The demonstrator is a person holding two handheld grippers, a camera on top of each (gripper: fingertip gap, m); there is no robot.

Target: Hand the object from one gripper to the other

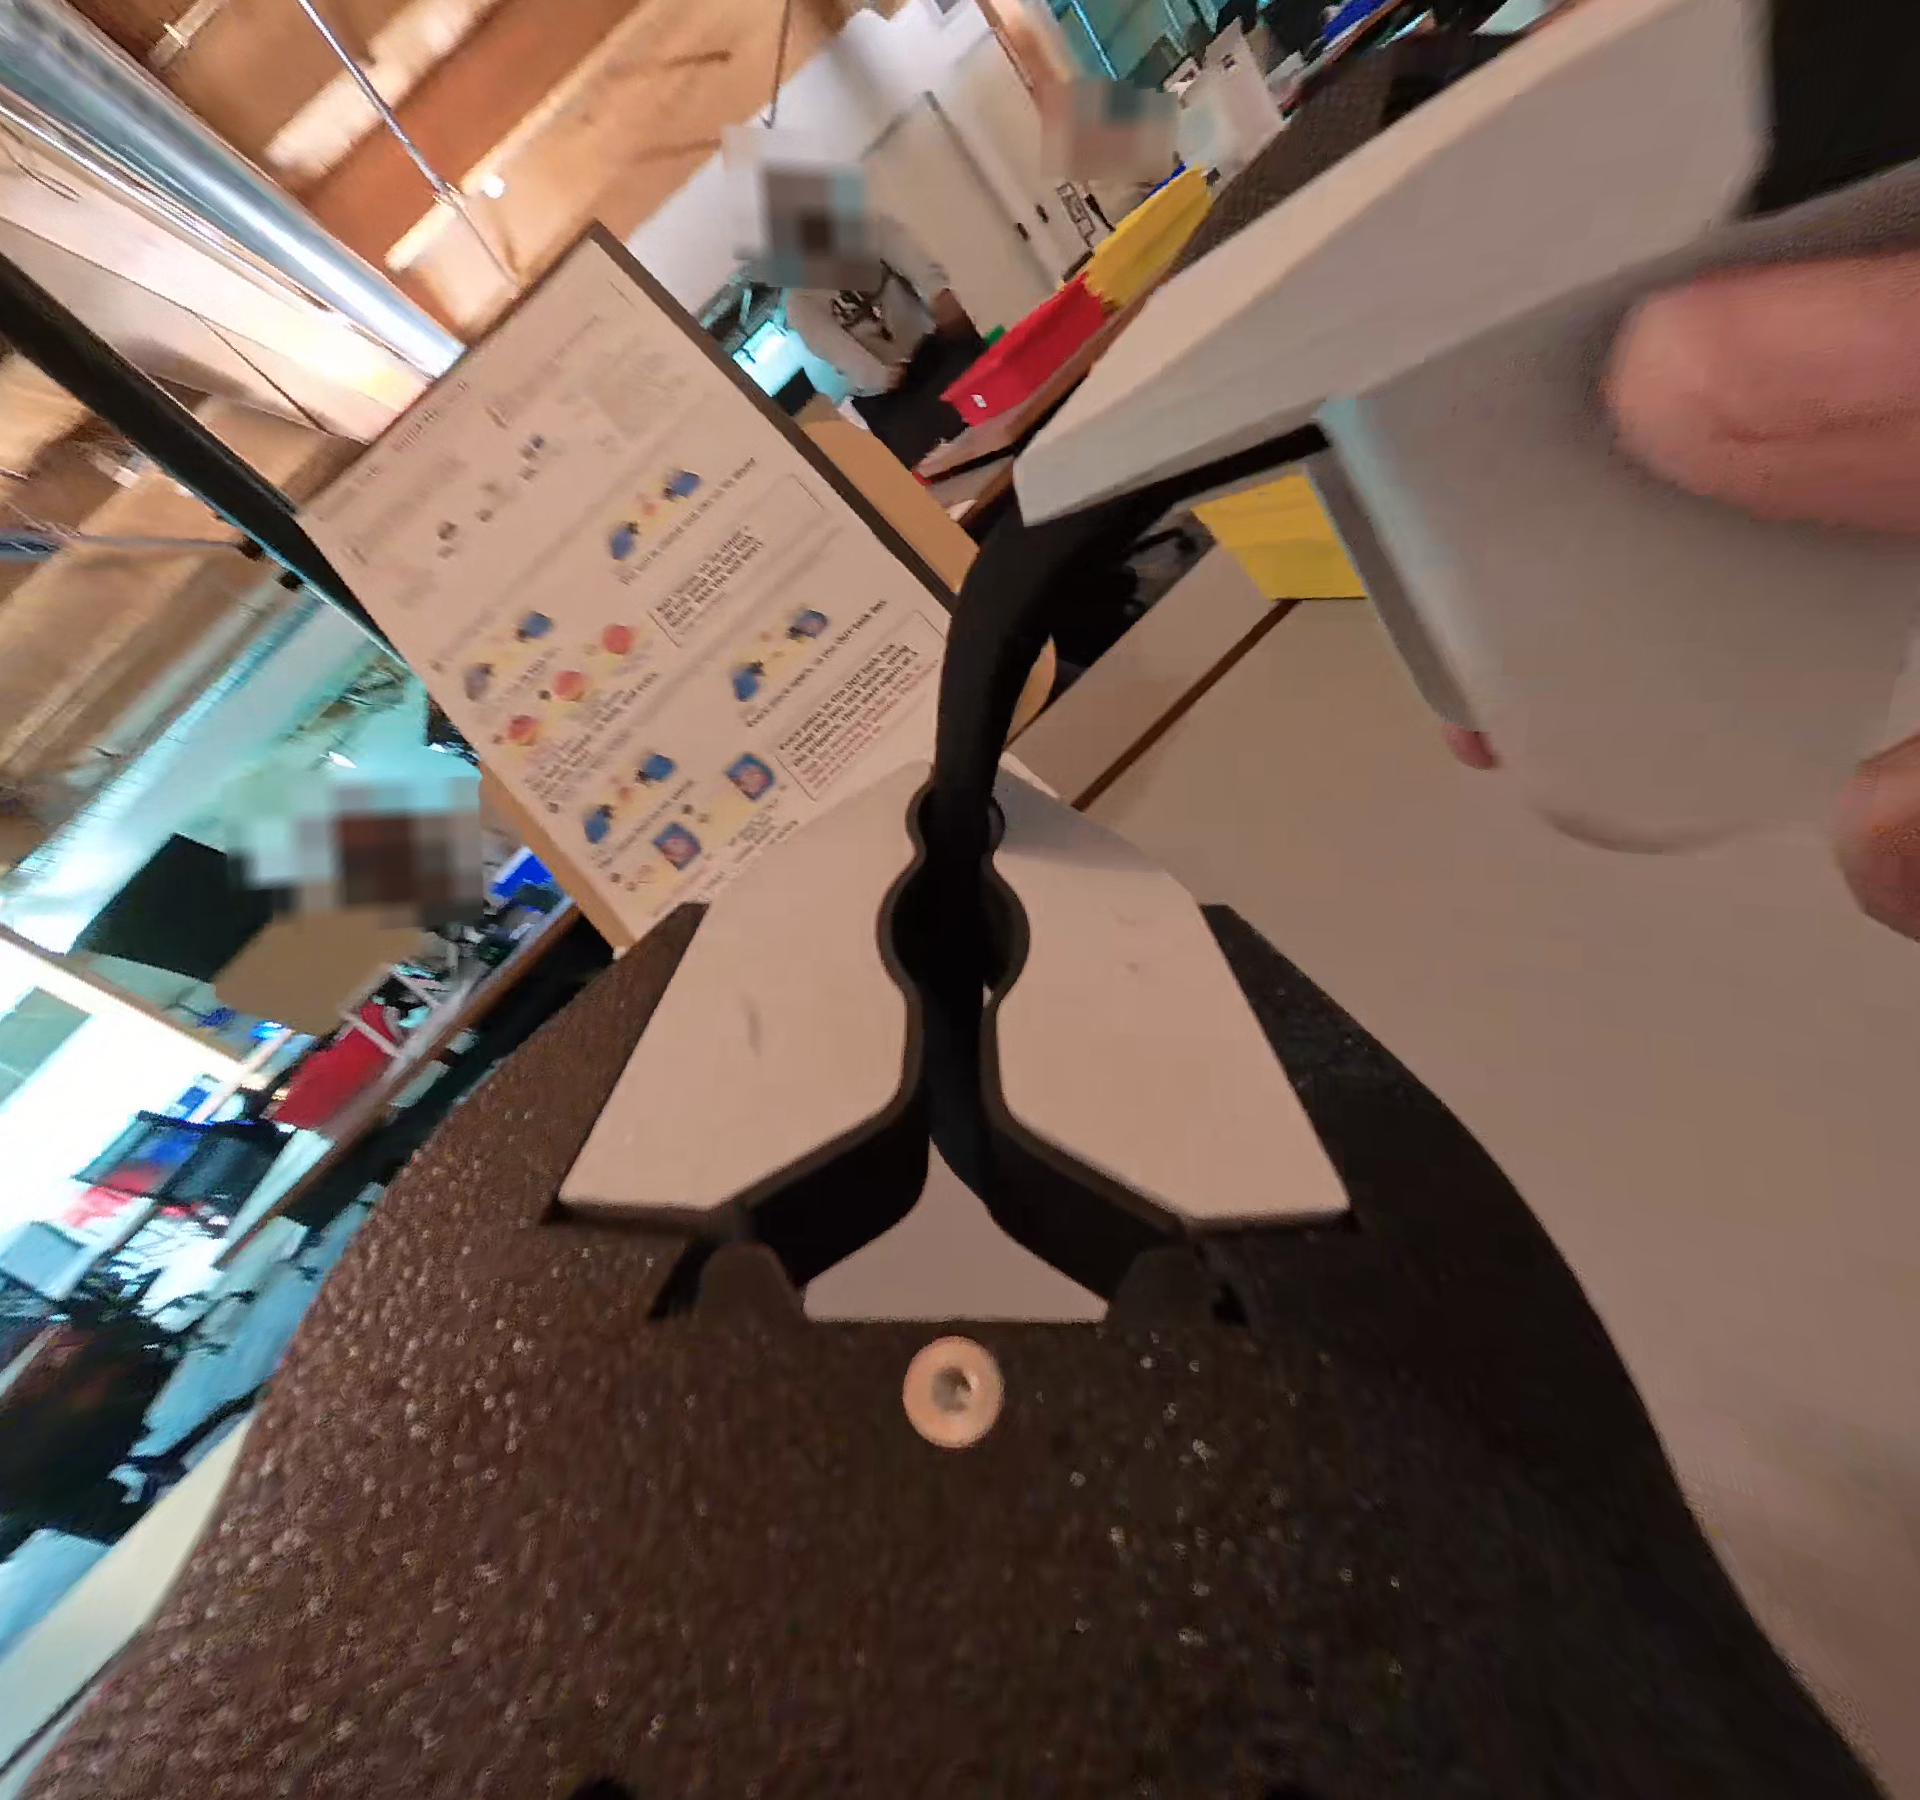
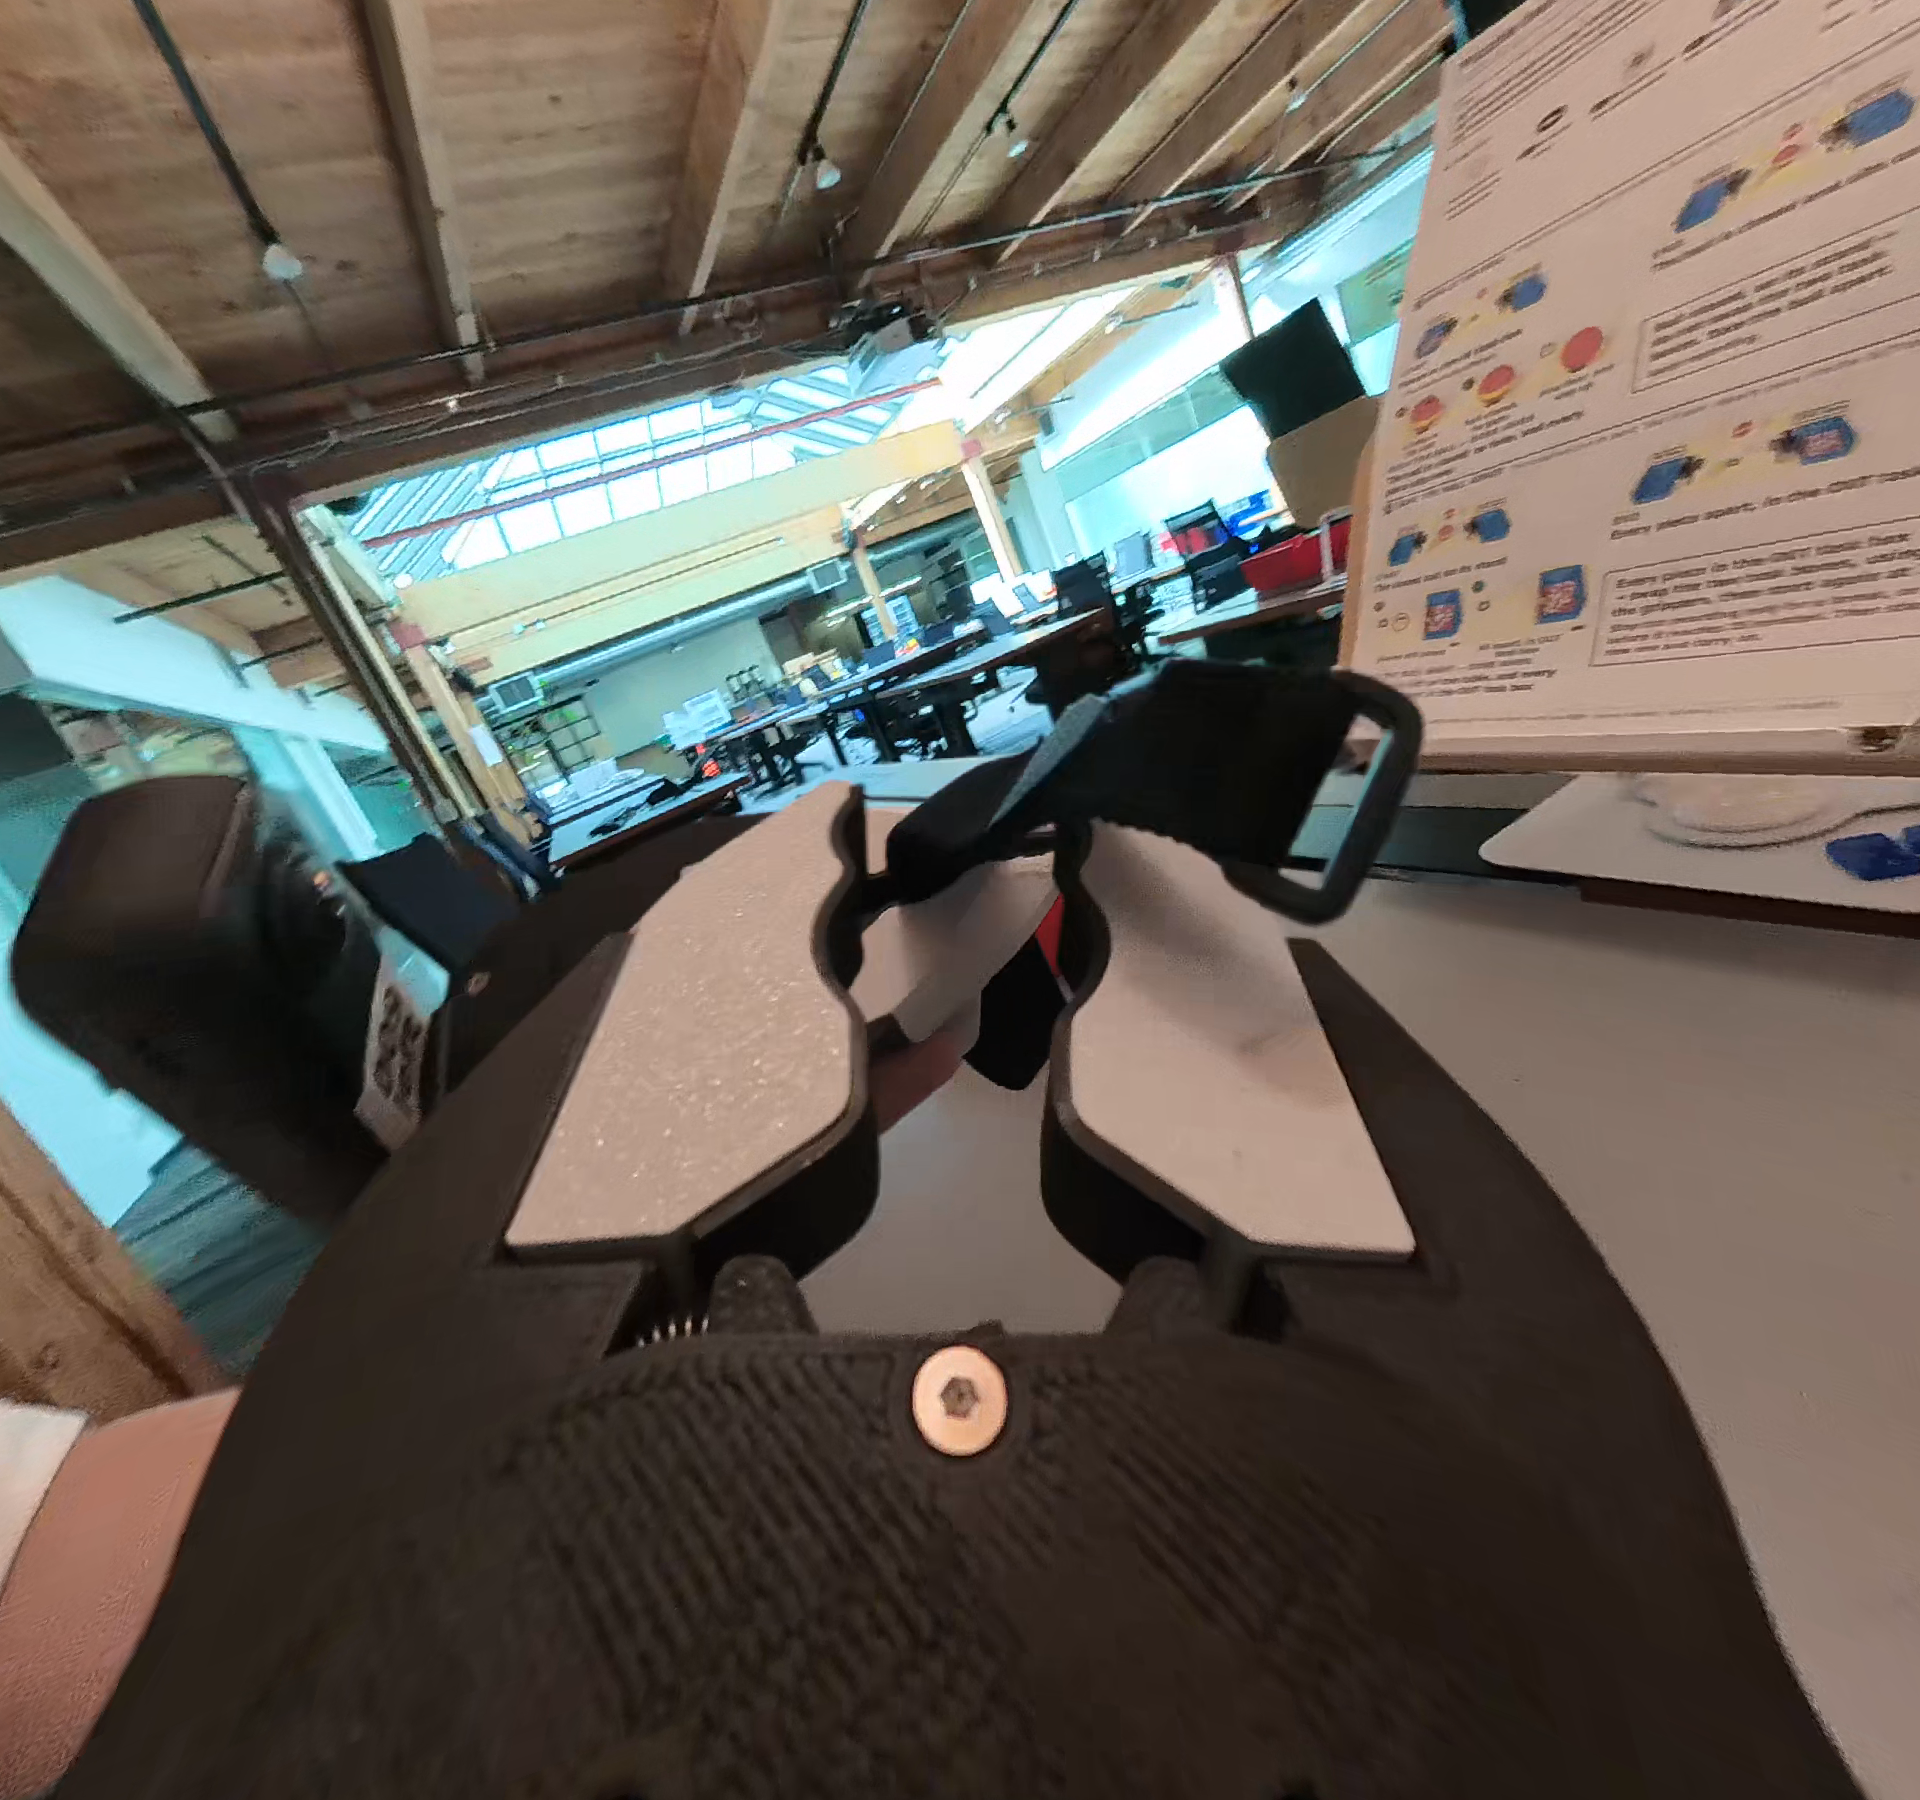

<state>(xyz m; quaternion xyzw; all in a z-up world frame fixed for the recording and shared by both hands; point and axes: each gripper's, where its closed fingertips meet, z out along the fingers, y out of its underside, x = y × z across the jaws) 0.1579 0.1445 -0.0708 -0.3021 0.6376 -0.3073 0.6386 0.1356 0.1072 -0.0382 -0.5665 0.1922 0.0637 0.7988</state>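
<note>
The object is a black webbing strap [image 1: 982, 628] with a black plastic buckle loop [image 2: 1361, 815] at one end. My left gripper [image 1: 956, 815] is shut on the strap, which arcs up from its fingertips towards my right gripper [image 1: 1299, 451] at the upper right. In the right wrist view my right gripper [image 2: 956, 846] is open. The strap [image 2: 1195, 763] and a left fingertip [image 2: 935, 961] lie in the gap between its white fingers. The left gripper's black body [image 2: 187, 971] shows at the left. Both grippers are held above the table.
A pale table top [image 2: 1558, 1075] lies below, also seen in the left wrist view [image 1: 1351, 1023]. An upright printed instruction board [image 2: 1662, 348] stands on it to the right, [image 1: 623, 587]. A person's hand [image 1: 1766, 400] holds the right gripper. Red and yellow bins [image 1: 1039, 348] sit farther back. There is about 5 cm between the tips of the two grippers.
</note>
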